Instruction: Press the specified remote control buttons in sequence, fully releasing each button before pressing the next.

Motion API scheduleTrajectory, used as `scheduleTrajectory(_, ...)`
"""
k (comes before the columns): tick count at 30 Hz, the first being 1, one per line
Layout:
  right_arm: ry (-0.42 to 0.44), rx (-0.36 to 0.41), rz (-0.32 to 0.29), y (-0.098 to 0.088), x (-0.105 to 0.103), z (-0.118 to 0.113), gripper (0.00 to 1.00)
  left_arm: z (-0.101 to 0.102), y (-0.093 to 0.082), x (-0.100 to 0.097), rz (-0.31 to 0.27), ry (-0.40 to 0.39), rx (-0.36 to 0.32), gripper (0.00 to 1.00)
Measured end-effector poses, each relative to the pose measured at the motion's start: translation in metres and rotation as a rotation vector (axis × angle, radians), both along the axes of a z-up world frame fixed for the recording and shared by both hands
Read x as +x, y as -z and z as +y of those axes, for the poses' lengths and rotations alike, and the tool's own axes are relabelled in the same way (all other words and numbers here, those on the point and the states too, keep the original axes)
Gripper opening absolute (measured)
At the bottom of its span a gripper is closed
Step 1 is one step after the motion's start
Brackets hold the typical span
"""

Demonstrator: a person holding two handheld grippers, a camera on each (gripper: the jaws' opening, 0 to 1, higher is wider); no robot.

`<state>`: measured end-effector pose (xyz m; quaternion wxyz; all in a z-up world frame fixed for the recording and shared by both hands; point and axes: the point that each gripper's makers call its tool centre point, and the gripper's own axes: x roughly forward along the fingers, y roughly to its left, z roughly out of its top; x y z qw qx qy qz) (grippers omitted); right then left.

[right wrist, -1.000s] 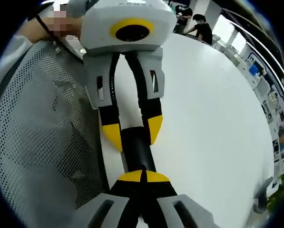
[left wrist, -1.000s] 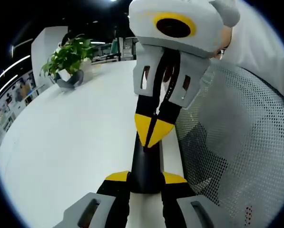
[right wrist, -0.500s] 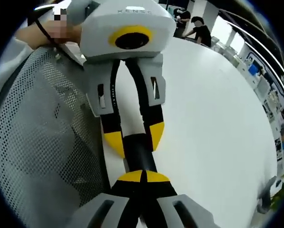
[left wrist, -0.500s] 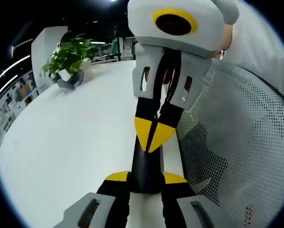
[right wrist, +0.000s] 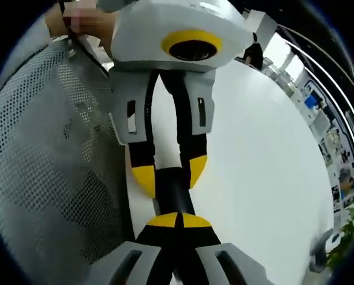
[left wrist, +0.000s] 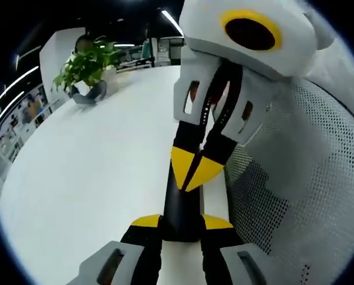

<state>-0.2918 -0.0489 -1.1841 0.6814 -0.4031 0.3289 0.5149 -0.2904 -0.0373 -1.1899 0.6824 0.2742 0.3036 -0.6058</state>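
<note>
In the left gripper view, nearest to us at the bottom centre, we see the left gripper (left wrist: 181, 223) with its two yellow-tipped jaws clamped on the sides of one black remote control (left wrist: 181, 202). The remote runs up the middle of the frame, just above the worktop (left wrist: 93, 166). The right gripper (left wrist: 193, 172) reaches down from the upper right. Its two jaws are pressed together into one yellow point that rests on the far part of the remote.

The right gripper view shows the same hold from the other end. At the bottom centre we see the right gripper (right wrist: 178, 221), its jaws closed tip to tip against the near end of the remote control (right wrist: 174, 193). Beyond it the left gripper (right wrist: 169, 175) comes down from the top, one yellow jaw on each side of the remote.

We count one grey mesh chair back (left wrist: 295, 178), on the right of the left gripper view and on the left (right wrist: 52, 148) of the right gripper view. Farthest off, one potted plant (left wrist: 85, 68) stands on the white worktop (right wrist: 265, 154) in the upper left of the left gripper view.
</note>
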Motion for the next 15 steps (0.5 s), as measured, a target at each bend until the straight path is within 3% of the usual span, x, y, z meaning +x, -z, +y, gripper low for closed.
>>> scheduleTrajectory(3,-0.008,0.049,0.038,-0.0007,0.0,-0.0001,0.0,0.0001,0.0012,0.0,0.011,-0.005,0.062,0.24)
scheduleTrajectory(8,0.074,0.191,0.166,-0.0024,0.0016,0.0011,0.0,0.0003,0.0027,0.0008,0.021,0.015,0.147,0.24)
scheduleTrajectory(15,0.007,0.227,0.228,-0.0024,-0.0002,0.0001,0.0,0.0018,0.0041,0.0,0.038,-0.046,0.187,0.24)
